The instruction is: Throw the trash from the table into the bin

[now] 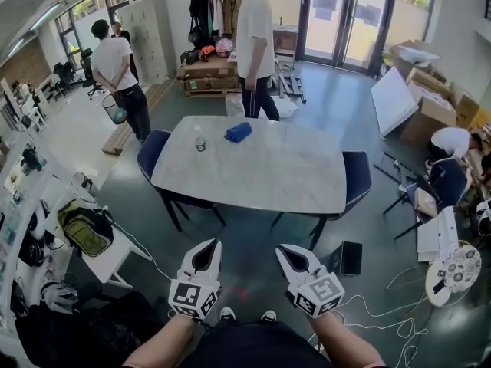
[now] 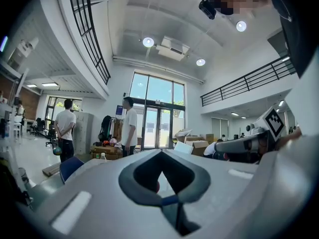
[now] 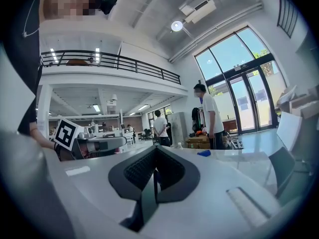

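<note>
A small clear plastic bottle (image 1: 199,139) stands upright near the white table's (image 1: 268,171) far left corner. A blue rolled bundle (image 1: 238,132) lies just beside it, along the far edge.

No words, numbers or brand names can be read anywhere in these views.

The nearest thing to a sign is the black-and-white square pattern on the left marker cube (image 1: 194,296), part of the left gripper (image 1: 205,253). The right marker cube (image 1: 321,292), part of the right gripper (image 1: 295,255), carries the same kind of pattern. These are coded block patterns, not letters or digits.

A small blue sign (image 2: 119,109) hangs beside the glass doors (image 2: 152,128) and is too small to read. The bottle (image 1: 200,139) on the worktop (image 1: 276,175) has a band around it. Any print there is too small to make out.
</note>
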A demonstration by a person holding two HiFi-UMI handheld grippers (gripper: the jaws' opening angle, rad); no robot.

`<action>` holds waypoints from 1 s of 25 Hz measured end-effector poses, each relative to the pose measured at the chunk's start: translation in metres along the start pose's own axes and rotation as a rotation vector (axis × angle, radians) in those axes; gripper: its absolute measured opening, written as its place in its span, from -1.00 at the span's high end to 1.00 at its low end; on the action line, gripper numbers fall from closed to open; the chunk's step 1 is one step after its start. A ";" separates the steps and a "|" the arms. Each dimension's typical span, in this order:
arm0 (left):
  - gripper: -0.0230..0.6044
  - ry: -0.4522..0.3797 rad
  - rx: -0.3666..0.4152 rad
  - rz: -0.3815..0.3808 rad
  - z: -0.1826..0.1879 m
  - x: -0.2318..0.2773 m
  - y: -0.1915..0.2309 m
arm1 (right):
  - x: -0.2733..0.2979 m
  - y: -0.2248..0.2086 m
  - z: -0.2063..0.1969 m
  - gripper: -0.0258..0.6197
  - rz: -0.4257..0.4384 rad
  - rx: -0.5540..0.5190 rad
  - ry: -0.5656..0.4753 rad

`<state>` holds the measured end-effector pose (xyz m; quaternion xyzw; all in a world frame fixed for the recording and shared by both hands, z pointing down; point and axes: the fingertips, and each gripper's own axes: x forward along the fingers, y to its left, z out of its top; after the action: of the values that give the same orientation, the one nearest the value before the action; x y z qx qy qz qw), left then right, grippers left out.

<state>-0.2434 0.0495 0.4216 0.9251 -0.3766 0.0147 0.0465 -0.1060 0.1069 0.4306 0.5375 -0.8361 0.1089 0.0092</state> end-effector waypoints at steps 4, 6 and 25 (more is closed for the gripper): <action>0.92 0.003 -0.002 0.022 -0.003 0.000 -0.006 | -0.004 -0.006 -0.002 0.84 0.015 -0.002 0.002; 0.92 0.002 -0.004 0.039 -0.004 0.001 -0.008 | -0.006 -0.010 -0.002 0.84 0.026 -0.003 0.004; 0.92 -0.013 -0.022 0.235 -0.013 -0.035 0.006 | 0.008 0.000 -0.020 0.84 0.162 -0.003 0.039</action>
<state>-0.2725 0.0706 0.4327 0.8741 -0.4828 0.0100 0.0524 -0.1111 0.1035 0.4507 0.4659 -0.8767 0.1183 0.0174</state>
